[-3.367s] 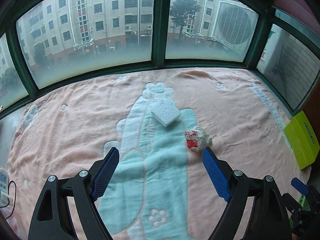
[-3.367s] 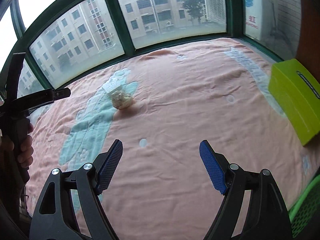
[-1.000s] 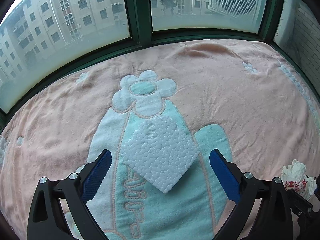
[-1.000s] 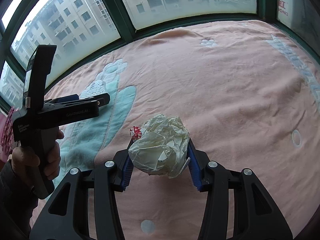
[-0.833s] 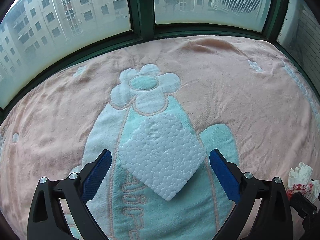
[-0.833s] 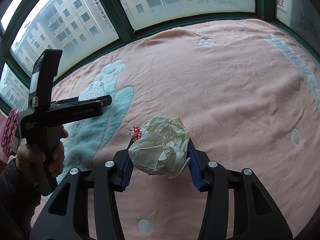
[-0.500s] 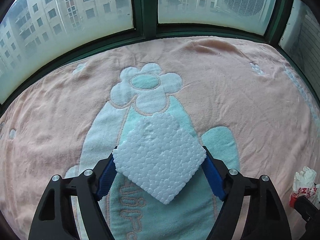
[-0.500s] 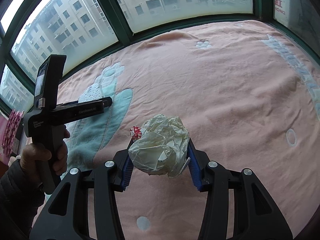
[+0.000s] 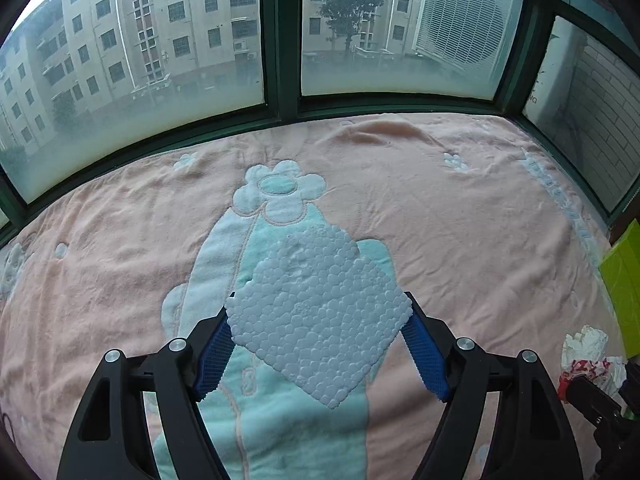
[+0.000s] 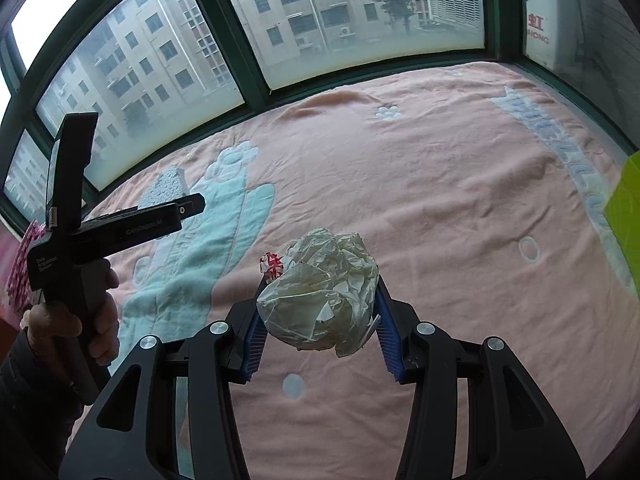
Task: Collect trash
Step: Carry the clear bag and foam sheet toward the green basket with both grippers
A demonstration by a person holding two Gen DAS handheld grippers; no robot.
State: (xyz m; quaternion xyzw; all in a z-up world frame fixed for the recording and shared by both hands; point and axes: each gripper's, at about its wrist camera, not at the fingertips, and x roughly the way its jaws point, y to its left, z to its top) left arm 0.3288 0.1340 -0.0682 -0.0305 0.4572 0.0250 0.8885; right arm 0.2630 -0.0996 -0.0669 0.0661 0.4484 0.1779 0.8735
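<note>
A white foam slab (image 9: 320, 344) hangs slightly above the pink blanket (image 9: 460, 220), corner down, with my left gripper (image 9: 318, 308) shut on its two side corners. A crumpled whitish plastic wad (image 10: 324, 312) with a red-printed scrap sits between the blue pads of my right gripper (image 10: 320, 292), which is shut on it above the blanket. In the right wrist view the left gripper (image 10: 192, 204) appears at the left, held by a hand (image 10: 72, 320), with the foam slab (image 10: 168, 188) at its tip. The plastic wad (image 9: 588, 356) also shows at the lower right of the left wrist view.
A lime-green box (image 9: 624, 280) lies at the blanket's right edge, also seen as the green box (image 10: 626, 216) in the right wrist view. Dark green window frames (image 9: 280, 80) wall the far side. A pink patterned cloth (image 10: 24, 264) sits at far left.
My left gripper has closed on the foam slab and lifted it off the blanket. Both grippers have risen and drawn back; the right one kept hold of the plastic wad.
</note>
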